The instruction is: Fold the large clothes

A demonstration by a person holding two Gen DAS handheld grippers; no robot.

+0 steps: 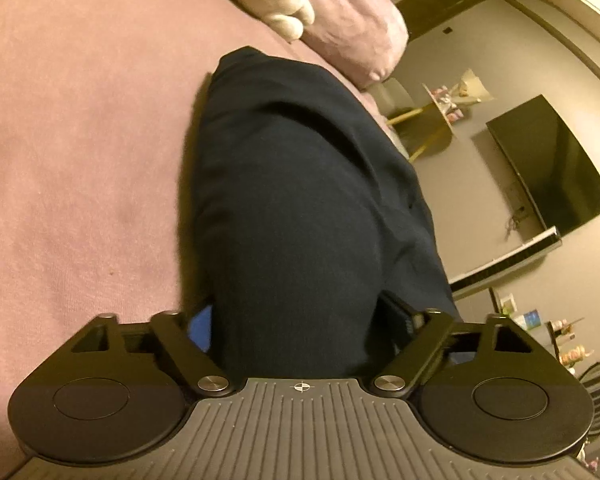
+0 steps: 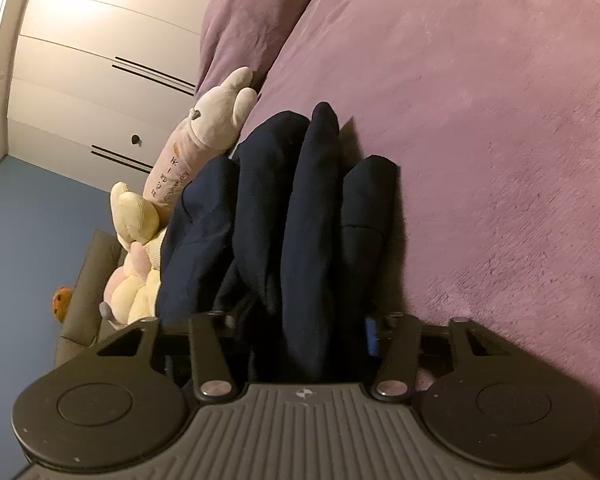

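Observation:
A dark navy garment [image 1: 300, 184] lies bunched in thick folds on the mauve bedspread [image 1: 80, 160]. In the left wrist view it fills the whole gap of my left gripper [image 1: 300, 320]. A blue pad [image 1: 204, 328] shows at the cloth's left edge, and the other finger presses its right edge. In the right wrist view the garment [image 2: 300, 208] stands in several upright folds and runs back between the fingers of my right gripper [image 2: 300, 328]. A blue pad [image 2: 370, 336] lies against its right side. Cloth hides both grippers' fingertips.
Plush toys [image 2: 216, 120] and a mauve pillow [image 2: 252, 12] lie at the head of the bed, close behind the garment. A white wardrobe [image 2: 100, 40] stands beyond. A dark television [image 1: 556, 160] hangs on the wall past the bed's edge, with a small table [image 1: 432, 120] nearby.

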